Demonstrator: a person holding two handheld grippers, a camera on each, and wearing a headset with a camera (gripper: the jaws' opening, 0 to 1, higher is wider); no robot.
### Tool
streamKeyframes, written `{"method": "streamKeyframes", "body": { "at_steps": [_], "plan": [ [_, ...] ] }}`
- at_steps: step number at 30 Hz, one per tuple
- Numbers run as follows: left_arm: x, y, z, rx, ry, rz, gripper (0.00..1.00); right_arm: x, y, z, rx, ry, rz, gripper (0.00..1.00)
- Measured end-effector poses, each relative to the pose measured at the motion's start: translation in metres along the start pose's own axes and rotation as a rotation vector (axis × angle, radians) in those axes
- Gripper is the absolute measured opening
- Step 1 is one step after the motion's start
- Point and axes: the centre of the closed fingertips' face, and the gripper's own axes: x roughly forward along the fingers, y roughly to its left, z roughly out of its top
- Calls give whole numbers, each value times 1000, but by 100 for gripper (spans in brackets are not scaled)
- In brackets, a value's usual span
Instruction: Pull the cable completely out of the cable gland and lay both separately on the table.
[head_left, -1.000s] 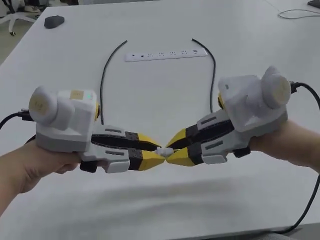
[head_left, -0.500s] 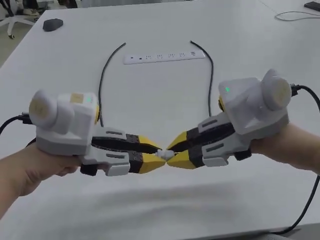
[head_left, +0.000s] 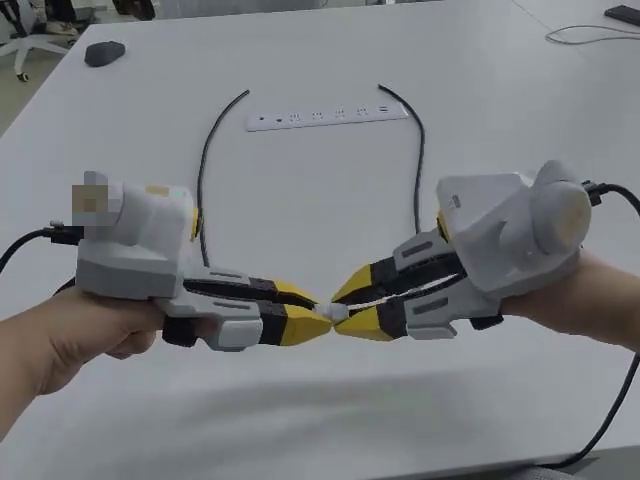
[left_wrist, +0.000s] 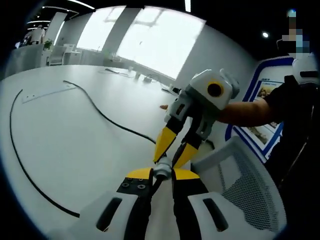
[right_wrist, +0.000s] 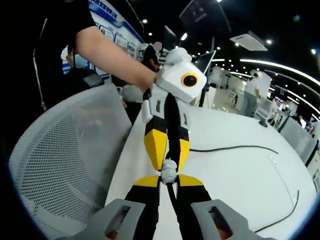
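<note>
L gripper (head_left: 318, 321) clamped on gland (left_wrist: 161, 171); R gripper (right_wrist: 170, 180) pinching cable (right_wrist: 173, 195) just behind it; pull straight apart along cable axis, no twist, grips tight.

Head view looks down; gripper views face each other closely, sharing the gland (head_left: 325, 308).

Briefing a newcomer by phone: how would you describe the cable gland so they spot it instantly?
Over the white table, the left claw and right claw meet tip to tip. The gland is the tiny white plug between their yellow tips, unlike the black cable.
</note>
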Motion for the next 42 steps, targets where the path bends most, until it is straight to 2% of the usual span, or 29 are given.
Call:
{"method": "streamKeyframes", "body": {
  "at_steps": [3,5,6,7,8,9,10,11,12,14,16,17,19,20,24,28,33,35,37,39,41,42],
  "plan": [
    [0,-1,0,-23,-3,-4,15,-1,1,2,-17,-4,-3,6],
    [0,-3,1,-1,-4,-6,15,-1,1,2,10,-8,3,7],
    [0,-3,3,61,-12,-5,15,-2,1,2,91,3,1,7],
    [0,-4,3,115,-12,-6,15,-3,0,4,111,-12,5,8],
    [0,-6,2,134,-7,-6,15,-5,0,5,189,-15,30,9],
    [0,-4,3,173,-11,11,15,-7,-1,9,239,-37,37,10],
    [-1,-4,4,230,-12,11,15,-9,0,13,301,-67,65,12],
    [-2,-6,4,225,-16,8,15,-10,0,12,347,-66,78,13],
    [-3,-6,7,225,-27,11,15,-10,-5,10,378,-74,63,15],
    [-5,-7,13,286,-48,14,15,-11,-5,6,427,-70,82,18],
    [-6,-6,16,335,-54,30,15,-10,-7,7,478,-90,81,19],
    [-6,-8,16,377,-56,29,15,-11,-9,11,499,-120,75,21],
    [-6,-9,16,396,-56,36,15,-11,-8,13,556,-140,93,20],
    [-6,-9,15,401,-50,33,15,-11,-10,11,543,-132,87,20],
    [-4,-11,14,420,-47,31,15,-7,-5,8,572,-115,115,14],
    [-4,-12,13,409,-43,28,15,-8,-2,9,580,-116,134,10],
    [-3,-12,13,404,-39,27,15,-8,1,11,546,-110,130,8],
    [-3,-11,13,383,-41,29,15,-8,1,11,504,-106,117,8],
    [-3,-9,13,369,-41,34,15,-8,-1,10,426,-95,86,7],
    [-2,-8,12,342,-38,38,15,-7,1,9,402,-74,80,7],
    [-2,-8,12,299,-37,35,15,-7,1,9,337,-72,66,7],
    [-2,-8,11,280,-35,33,15,-7,2,9,340,-71,68,7]
  ]
}}
